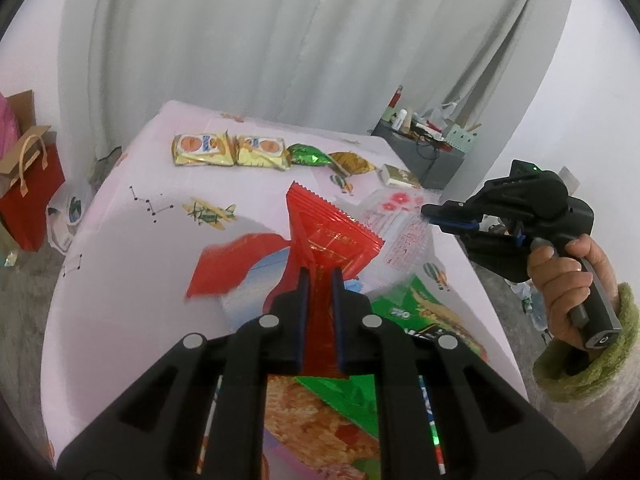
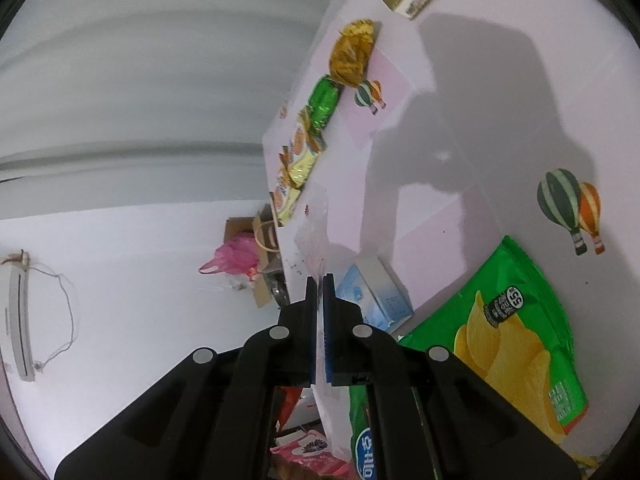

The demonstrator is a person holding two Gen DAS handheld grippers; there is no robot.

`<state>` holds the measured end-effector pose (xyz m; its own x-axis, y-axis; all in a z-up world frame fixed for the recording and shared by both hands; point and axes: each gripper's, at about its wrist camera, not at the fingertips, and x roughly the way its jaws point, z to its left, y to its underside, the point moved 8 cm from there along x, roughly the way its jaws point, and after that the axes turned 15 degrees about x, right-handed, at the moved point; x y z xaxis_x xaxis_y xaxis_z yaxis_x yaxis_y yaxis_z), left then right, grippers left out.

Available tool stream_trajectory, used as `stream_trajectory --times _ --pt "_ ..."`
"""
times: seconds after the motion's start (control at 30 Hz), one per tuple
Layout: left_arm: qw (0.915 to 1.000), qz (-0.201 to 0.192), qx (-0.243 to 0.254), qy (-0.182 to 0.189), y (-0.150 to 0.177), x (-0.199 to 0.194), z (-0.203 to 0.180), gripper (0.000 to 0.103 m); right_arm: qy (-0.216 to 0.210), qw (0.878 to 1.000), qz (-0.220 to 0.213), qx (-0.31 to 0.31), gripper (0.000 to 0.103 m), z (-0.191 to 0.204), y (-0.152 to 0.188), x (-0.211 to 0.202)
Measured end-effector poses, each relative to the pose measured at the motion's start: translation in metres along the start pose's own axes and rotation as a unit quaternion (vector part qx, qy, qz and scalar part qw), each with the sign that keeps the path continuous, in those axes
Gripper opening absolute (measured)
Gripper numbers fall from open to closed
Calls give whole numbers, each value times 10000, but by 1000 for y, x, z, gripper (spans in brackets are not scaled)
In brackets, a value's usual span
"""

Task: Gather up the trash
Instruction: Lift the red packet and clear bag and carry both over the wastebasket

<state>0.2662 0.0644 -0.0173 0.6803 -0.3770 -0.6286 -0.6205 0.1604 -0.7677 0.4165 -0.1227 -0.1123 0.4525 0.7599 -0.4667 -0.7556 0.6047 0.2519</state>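
Left wrist view: pink table (image 1: 120,240) strewn with wrappers, both tools gripping.
Left gripper (image 1: 320,276) pinches red wrapper (image 1: 332,236) held above it; right gripper (image 2: 319,280) clamps clear plastic wrapper (image 2: 314,224); green chip bag (image 2: 520,340) reads "55".

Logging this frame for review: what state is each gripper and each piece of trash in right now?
left gripper: shut on red wrapper
red wrapper: pinched, lifted off the table
right gripper: shut on clear plastic bag
clear plastic bag: held, thin and see-through
green chip bag: lying flat on the table
two yellow snack packs: flat, side by side
green foil wrapper: crumpled
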Motion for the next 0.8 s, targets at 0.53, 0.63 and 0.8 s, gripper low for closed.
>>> stream_trajectory --times 0.53,0.63,0.8 --pt "9982 -172 523 246 -23 -13 -74 8 -802 9960 -387 -43 3 -13 2 -106" --pt "9967 -176 679 401 -29 -10 -100 8 -968 9938 -549 11 3 -26 -1 -139" --pt "9920 -175 997 758 -40 2 -156 8 -1208 9880 -942 189 3 -65 -7 -196"
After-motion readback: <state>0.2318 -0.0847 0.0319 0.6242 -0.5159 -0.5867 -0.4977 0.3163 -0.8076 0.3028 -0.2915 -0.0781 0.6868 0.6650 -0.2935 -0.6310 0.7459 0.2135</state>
